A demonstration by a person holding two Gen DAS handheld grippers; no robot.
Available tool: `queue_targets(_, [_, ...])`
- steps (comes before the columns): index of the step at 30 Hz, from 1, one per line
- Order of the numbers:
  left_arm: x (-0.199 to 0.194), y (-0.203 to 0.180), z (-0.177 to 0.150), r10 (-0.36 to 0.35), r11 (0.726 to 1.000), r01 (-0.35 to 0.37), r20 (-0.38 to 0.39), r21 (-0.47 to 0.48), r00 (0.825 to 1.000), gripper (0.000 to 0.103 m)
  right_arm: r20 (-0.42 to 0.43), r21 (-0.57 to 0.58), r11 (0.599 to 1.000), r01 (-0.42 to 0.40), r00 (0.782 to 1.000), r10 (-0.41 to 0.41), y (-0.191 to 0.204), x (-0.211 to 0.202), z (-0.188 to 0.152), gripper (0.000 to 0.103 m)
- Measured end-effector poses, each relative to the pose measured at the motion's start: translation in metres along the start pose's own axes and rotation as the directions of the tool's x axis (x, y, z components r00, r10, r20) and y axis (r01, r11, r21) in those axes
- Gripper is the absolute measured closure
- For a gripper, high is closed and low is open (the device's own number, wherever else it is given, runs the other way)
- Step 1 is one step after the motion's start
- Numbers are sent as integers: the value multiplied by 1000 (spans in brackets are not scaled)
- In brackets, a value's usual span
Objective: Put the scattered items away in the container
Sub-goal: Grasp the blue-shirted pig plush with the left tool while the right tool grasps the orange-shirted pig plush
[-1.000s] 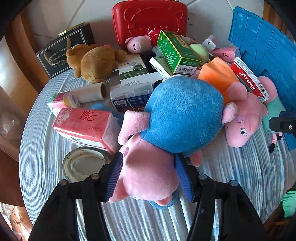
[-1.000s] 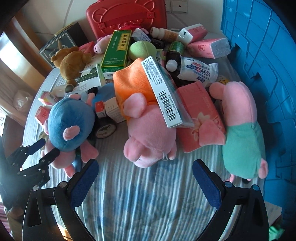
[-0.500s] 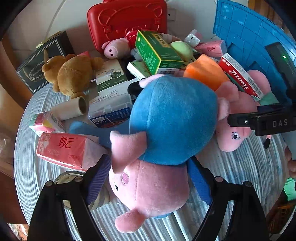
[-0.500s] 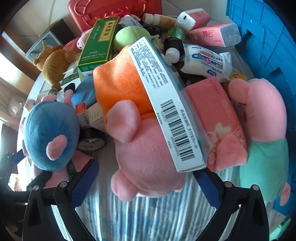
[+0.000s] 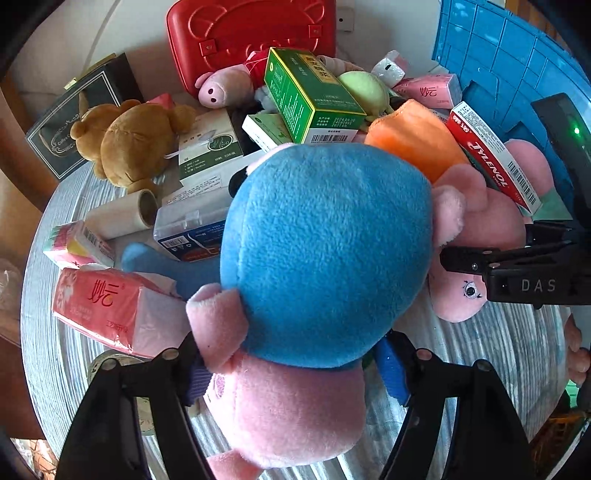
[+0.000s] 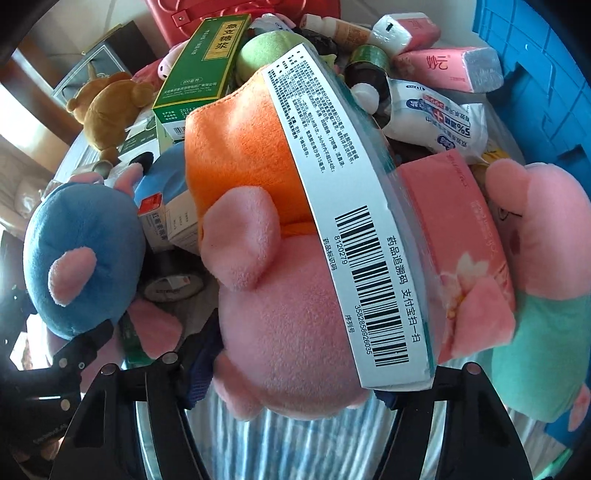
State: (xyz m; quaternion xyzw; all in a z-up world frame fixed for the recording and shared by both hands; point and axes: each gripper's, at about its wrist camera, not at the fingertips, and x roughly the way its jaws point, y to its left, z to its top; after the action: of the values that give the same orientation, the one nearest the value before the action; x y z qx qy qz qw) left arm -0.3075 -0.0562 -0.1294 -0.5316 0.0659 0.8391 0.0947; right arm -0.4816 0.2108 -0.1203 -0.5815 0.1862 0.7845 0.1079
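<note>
My left gripper [image 5: 291, 365] is shut on the pink head of a pig plush in a blue dress [image 5: 325, 251], held above the table; it also shows in the right wrist view [image 6: 81, 258]. My right gripper [image 6: 291, 380] is closed in around the pink head of a pig plush in an orange dress [image 6: 280, 317]; a white medicine box [image 6: 347, 221] lies across that plush. Whether the pads press it is hidden. The blue crate [image 5: 517, 66] stands at the right.
A round striped table [image 5: 498, 354] carries a pile: a brown bear [image 5: 129, 144], a green box [image 5: 310, 96], tissue packs [image 5: 110, 310], a red case [image 5: 251, 33], a pig plush in green [image 6: 543, 295], bottles [image 6: 365, 62] and a tape roll [image 6: 170, 284].
My left gripper has lifted the blue-dressed pig plush. My right gripper has moved forward and its jaws have come in around the orange-dressed pig's head.
</note>
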Motion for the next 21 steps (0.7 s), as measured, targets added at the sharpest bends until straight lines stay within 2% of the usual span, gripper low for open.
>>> queue_targets(5, [-11,-2,-3,-5,1000,5,21,-11,1000,41,26,-9,1000,-5,1000,5,5,-5,-3,43])
queue_targets(12, [-47,-5,-6,-9,1000,12,93,-29,996,41,105,-54,998,-21,994,27,13,-50,-16,45])
queue_targets(21, [-114,-19,-2,18,998,-4,236,-61,972,41,259,-129,992,-12,965,45,31,-127,-27,45])
